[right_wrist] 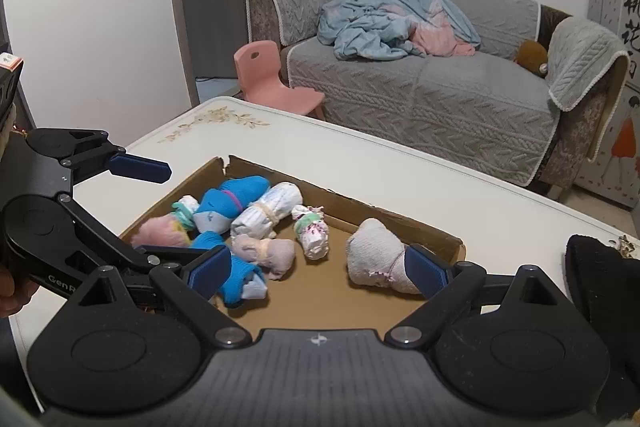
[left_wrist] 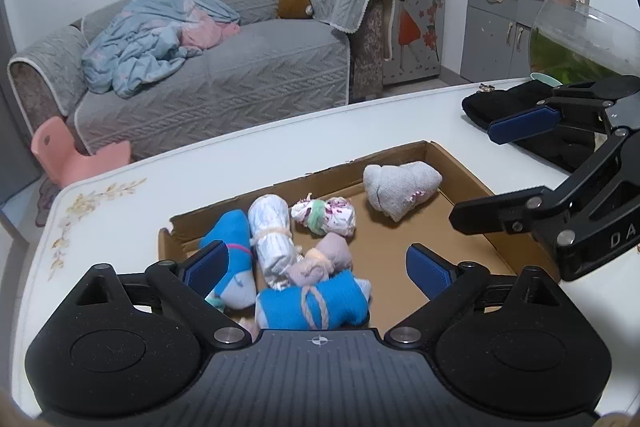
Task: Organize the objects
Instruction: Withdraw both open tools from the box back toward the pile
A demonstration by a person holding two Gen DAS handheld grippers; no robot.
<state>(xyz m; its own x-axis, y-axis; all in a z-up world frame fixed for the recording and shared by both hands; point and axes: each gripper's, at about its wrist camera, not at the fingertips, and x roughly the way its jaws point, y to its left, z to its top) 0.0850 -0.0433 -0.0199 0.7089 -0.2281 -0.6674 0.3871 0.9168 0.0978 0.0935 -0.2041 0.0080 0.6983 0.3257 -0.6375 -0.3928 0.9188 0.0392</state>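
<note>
Cardboard tray (right_wrist: 416, 227) held seven sock bundles; both grippers, left (left_wrist: 316, 265) and right (right_wrist: 318, 269), hung spread, empty. Next grab: probably dark cloth (left_wrist: 516, 107); pinch mid-fold.

both wrist cams angled down, sharing sock tray (left_wrist: 460, 167).

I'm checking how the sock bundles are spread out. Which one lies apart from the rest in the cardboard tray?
The grey bundle, alone at the tray's far right end. The others cluster touching or close together at the left.
</note>
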